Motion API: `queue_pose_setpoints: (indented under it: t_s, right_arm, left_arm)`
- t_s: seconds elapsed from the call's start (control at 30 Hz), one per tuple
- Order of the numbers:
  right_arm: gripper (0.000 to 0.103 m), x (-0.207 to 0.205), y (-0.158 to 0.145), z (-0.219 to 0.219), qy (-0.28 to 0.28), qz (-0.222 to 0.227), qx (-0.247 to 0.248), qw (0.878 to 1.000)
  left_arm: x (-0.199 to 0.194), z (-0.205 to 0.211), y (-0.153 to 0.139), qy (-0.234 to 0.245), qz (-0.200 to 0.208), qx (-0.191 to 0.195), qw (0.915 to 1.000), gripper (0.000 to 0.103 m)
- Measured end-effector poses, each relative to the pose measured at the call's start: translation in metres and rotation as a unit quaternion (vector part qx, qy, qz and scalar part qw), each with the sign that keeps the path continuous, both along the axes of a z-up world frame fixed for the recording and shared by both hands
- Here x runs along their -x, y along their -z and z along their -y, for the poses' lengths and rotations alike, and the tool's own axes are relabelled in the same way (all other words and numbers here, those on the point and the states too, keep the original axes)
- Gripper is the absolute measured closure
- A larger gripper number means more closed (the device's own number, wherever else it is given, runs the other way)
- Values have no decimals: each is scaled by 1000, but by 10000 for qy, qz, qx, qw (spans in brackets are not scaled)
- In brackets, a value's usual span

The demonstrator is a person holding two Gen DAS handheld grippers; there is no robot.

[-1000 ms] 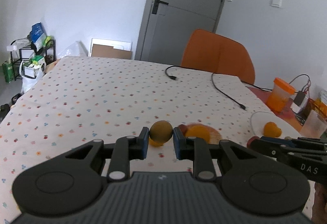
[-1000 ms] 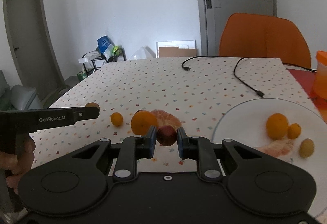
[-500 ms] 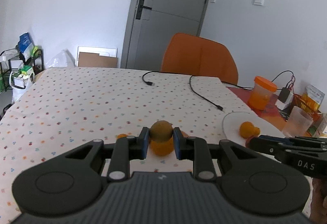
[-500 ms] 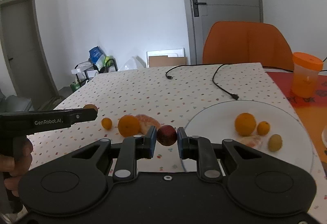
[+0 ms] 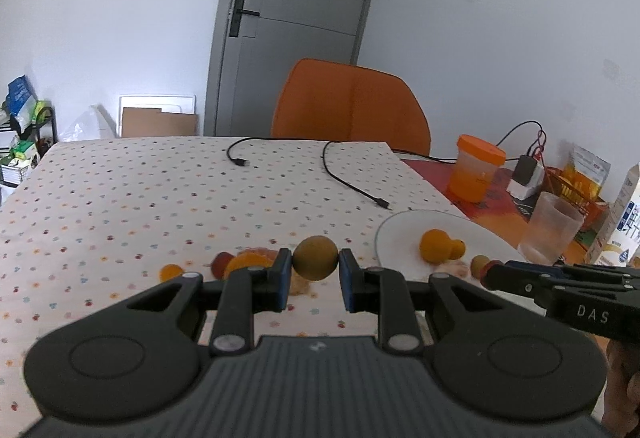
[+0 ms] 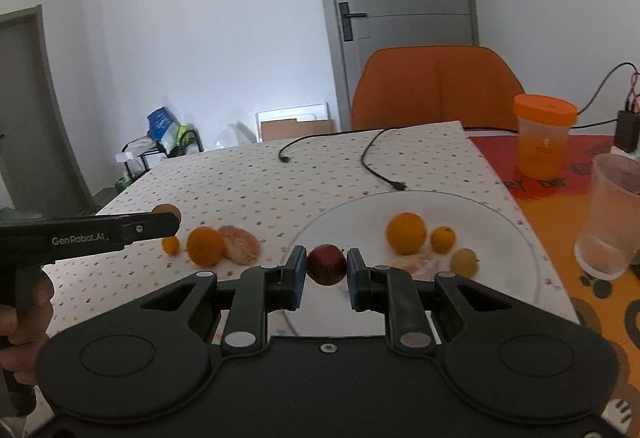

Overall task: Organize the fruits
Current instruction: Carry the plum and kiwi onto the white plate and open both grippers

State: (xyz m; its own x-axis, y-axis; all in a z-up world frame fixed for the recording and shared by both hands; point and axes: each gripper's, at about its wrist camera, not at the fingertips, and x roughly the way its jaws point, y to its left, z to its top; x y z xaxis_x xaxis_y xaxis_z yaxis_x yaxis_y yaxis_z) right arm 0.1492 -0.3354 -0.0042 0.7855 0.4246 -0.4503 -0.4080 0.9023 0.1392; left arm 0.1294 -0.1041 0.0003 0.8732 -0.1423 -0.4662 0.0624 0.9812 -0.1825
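Observation:
My left gripper (image 5: 315, 276) is shut on a brownish-yellow round fruit (image 5: 315, 258) and holds it above the dotted tablecloth, left of the white plate (image 5: 404, 228). My right gripper (image 6: 327, 278) is shut on a dark red fruit (image 6: 326, 264) over the plate's (image 6: 344, 218) near left rim. On the plate lie an orange (image 6: 405, 233), a small orange (image 6: 442, 239), a peeled segment piece (image 6: 416, 262) and a yellow-green fruit (image 6: 464, 261). On the cloth lie an orange (image 6: 205, 246), a peeled mandarin (image 6: 240, 244) and a small orange (image 6: 171, 245).
Two black cables (image 5: 352, 182) lie at the table's far side. An orange-lidded jar (image 6: 543, 136) and a clear cup (image 6: 612, 214) stand right of the plate. An orange chair (image 5: 350, 104) stands behind the table. A carton (image 5: 624, 214) is at far right.
Both grippers have moved right with their fruits. The right gripper now holds the red fruit over the plate's rim; the left has come nearer the plate.

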Motion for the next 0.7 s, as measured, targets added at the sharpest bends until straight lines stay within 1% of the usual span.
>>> queue_pose_setpoints:
  t_s: [0.23, 0.7]
  right_arm:
    - [83, 1, 5, 20, 196, -33, -69, 9998]
    - [83, -1, 18, 55, 633, -137, -205, 9977]
  left_arm:
    - [-4, 17, 3, 174, -40, -56, 9998, 79]
    - [-14, 50, 19, 580, -249, -166, 9979, 79]
